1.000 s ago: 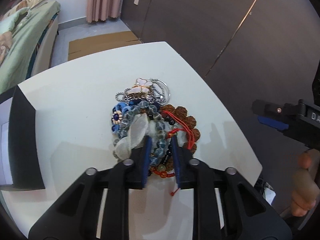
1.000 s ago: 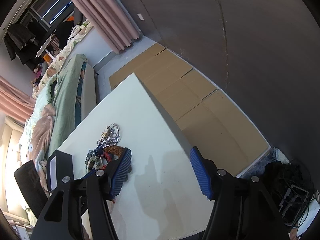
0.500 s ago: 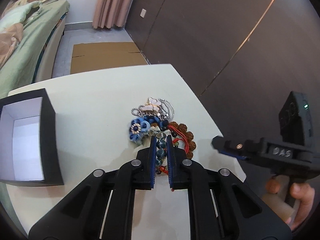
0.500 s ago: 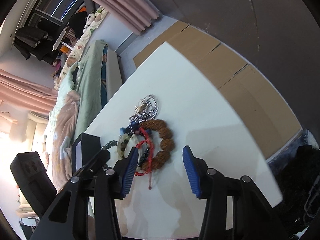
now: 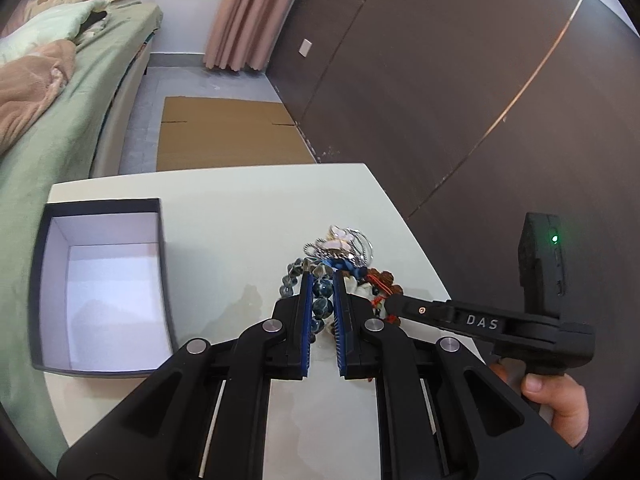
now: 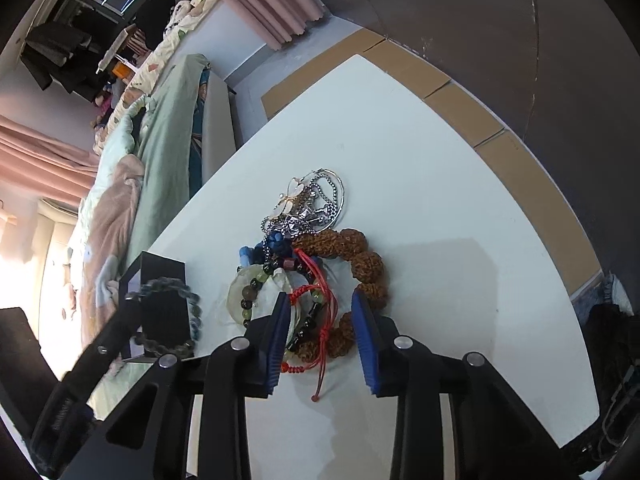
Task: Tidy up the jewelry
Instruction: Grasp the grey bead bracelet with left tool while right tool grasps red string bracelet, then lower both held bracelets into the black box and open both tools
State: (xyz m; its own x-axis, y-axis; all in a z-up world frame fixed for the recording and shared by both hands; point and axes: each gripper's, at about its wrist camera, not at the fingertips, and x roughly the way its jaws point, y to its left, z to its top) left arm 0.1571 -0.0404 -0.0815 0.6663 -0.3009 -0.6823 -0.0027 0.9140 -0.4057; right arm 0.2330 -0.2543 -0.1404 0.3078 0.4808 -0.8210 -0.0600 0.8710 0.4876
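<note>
Left wrist view: the left hand-held gripper [image 5: 322, 300] is nearly closed, its blue pads clamped on a grey-blue bead bracelet [image 5: 321, 294]. An open black box [image 5: 102, 288] with white lining is seen left of the jewelry pile [image 5: 344, 260] on the white tabletop [image 5: 240, 216]. The right hand-held gripper [image 5: 394, 304] is seen at the right edge of the pile, carried by a hand [image 5: 556, 404].

Right wrist view: the right hand-held gripper [image 6: 322, 312] is closing. A red cord bracelet [image 6: 316, 300] and dark beads are seen between its pads; contact cannot be told. A brown seed bracelet [image 6: 360, 260] curves round the right pad. The bead bracelet [image 6: 172, 316] is seen lifted left of the pile, in front of the box [image 6: 160, 268].
</note>
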